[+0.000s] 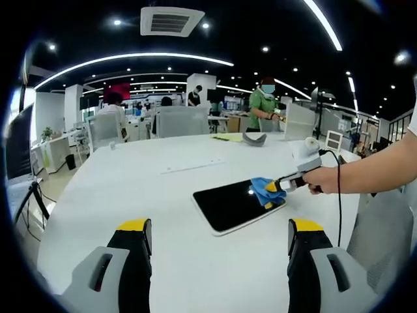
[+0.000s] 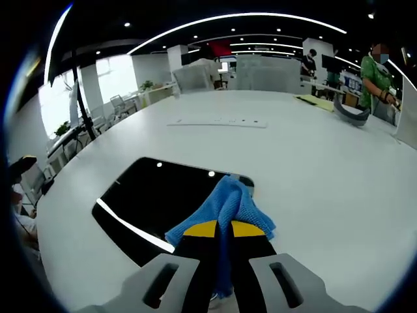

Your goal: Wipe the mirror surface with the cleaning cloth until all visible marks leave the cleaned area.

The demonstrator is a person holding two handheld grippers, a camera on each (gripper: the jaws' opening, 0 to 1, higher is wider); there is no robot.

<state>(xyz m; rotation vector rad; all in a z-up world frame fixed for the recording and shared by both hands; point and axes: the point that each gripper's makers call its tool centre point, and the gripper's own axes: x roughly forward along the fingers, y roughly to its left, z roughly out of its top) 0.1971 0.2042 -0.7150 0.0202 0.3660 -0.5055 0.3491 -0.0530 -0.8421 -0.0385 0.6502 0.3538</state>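
Blue cloth: the cleaning cloth (image 2: 225, 208) is pinched in the right gripper (image 2: 223, 229), jaws closed tight on the bunched fabric, yellow tips nearly meeting.
Cloth on glass: the free folds are pressed onto the mirror (image 2: 163, 195), at its edge nearest the gripper, a dark rounded slab lying flat on the white table (image 2: 313, 163).
Left gripper view: the same cloth (image 1: 264, 191) sits at the mirror's (image 1: 234, 205) right-hand end, with the right gripper (image 1: 279, 186) coming in from the right.
Hand: a hand (image 1: 324, 179) grips the right tool's handle, bare forearm stretched out level over the table (image 1: 130, 189), a black cable hanging below it.
Left gripper: the left gripper (image 1: 220, 236) hangs back above the table, jaws spread wide with nothing between them, the mirror just beyond and between the two tips.
Mirror surface: ceiling lights and a bright strip reflect in it in the right gripper view; I cannot tell whether marks remain.
Seen from the left alone: the whole mirror outline, angled across the table.
Seen from the right alone: the cloth's weave up close, and a white strip (image 2: 218, 122) lying further up the table.
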